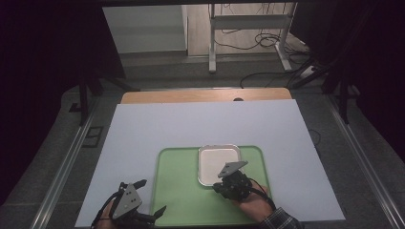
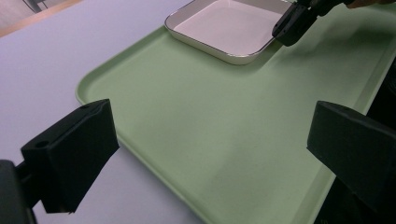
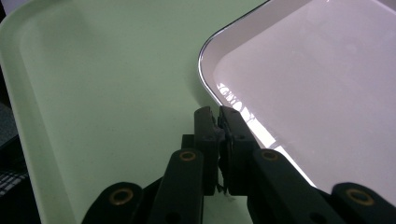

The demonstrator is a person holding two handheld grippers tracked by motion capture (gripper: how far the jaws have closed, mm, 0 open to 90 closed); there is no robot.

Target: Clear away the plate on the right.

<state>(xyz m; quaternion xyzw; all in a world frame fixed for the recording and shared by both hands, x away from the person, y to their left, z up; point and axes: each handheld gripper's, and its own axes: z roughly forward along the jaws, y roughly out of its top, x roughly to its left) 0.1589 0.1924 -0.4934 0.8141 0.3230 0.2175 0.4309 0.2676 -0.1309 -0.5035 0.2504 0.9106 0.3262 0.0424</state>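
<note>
The right hand-held gripper (image 3: 219,116) pinches the white square dish's (image 1: 217,164) near rim on the green tray (image 1: 179,191); the left hand-held gripper (image 1: 152,196) gapes wide, empty.

Tray (image 1: 181,191): pale green, plain, no pattern. Square dish (image 1: 218,164): white inside, with a thin dark, shiny rim line. Table cover (image 1: 143,133): flat light lavender-grey; a strip of light brown wood (image 1: 205,96) along its far edge. Left gripper (image 1: 152,198) and right gripper (image 1: 224,183): black bodies, grey top plates, brass-coloured pivot rings. Sleeve (image 1: 282,220) at the right wrist: dark checked pattern
</note>
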